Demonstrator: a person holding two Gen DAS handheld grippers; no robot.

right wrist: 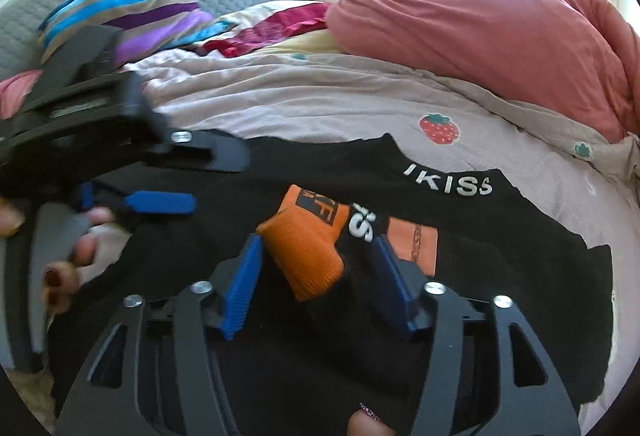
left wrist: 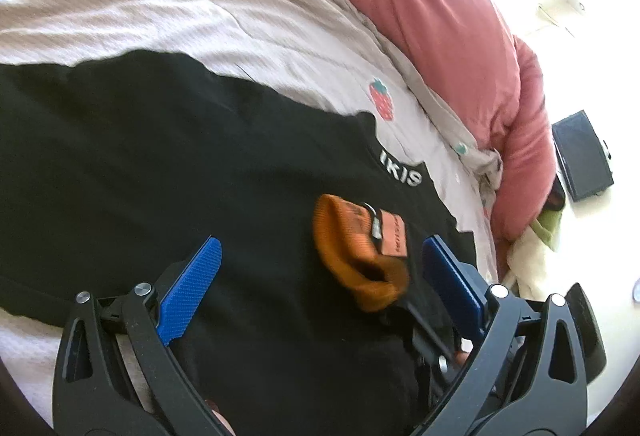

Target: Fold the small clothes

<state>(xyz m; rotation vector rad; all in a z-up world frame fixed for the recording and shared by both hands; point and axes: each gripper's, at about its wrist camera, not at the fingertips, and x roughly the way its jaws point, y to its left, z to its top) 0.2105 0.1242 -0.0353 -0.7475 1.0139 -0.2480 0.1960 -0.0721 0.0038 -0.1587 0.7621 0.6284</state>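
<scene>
On the bed: black garment spread flat over pink strawberry-print sheet, white lettering band toward the far edge.
Small item: orange sock lying on the black garment, about mid-cloth, beside an orange patch; cuff points toward the cameras.
Handling: sock looks light, soft, knit, floppy; no stiffness, will sag from any pinch. Not fragile, not slippery. Black garment likewise limp, creases easily, may drag along if the pads bite too deep.
Where to grip: judged best at the sock's cuff or toe end, 1 layer pair only, clear of the black cloth under it.
Right gripper: jaws spread, blue pads on either side of the sock; left pad close beside it, right pad apart. Not pinching anything. Whether the left pad touches the knit, cannot tell.
Left gripper: jaws wide apart, nothing held; sock sits between and ahead of the fingers, nearer the right finger.
Pose: both tools tilted downward at the cloth, left one seen side-on in the right wrist view, low over the garment's left part. Fingers of the person's hand wrapped on its handle.
Background: red duvet along the far side, striped clothes pile at the far left corner.
Risk: picking up the black cloth with the sock.
</scene>
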